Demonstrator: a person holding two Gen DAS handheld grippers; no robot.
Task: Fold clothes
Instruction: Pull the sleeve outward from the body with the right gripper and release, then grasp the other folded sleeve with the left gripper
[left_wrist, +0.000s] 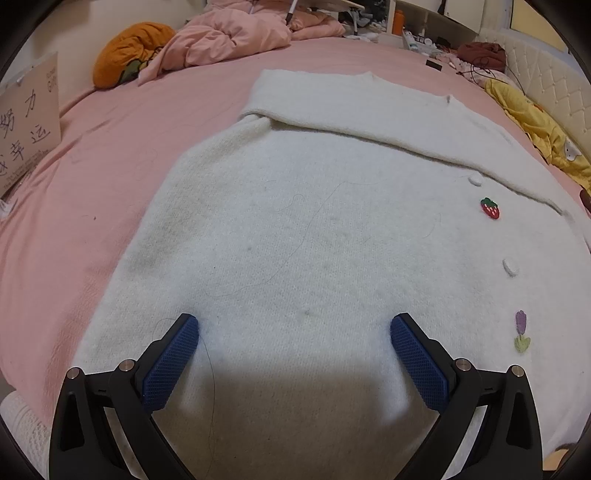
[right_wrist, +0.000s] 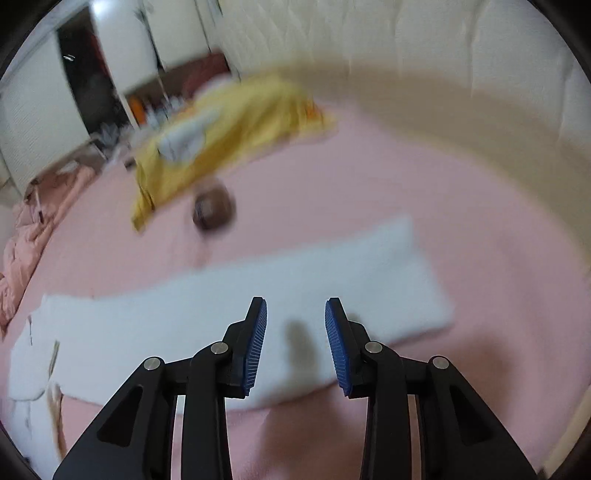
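Observation:
A white fuzzy cardigan lies flat on the pink bed sheet, with one sleeve folded across its top. It carries white buttons, a strawberry patch and a tulip patch. My left gripper is wide open just above the cardigan's body and holds nothing. In the blurred right wrist view, the cardigan's other sleeve stretches out over the sheet. My right gripper is open above that sleeve and holds nothing.
A yellow garment lies by the padded headboard. A brown round object sits near it. A crumpled pink duvet and an orange plush lie at the far side. A cardboard sign stands at left.

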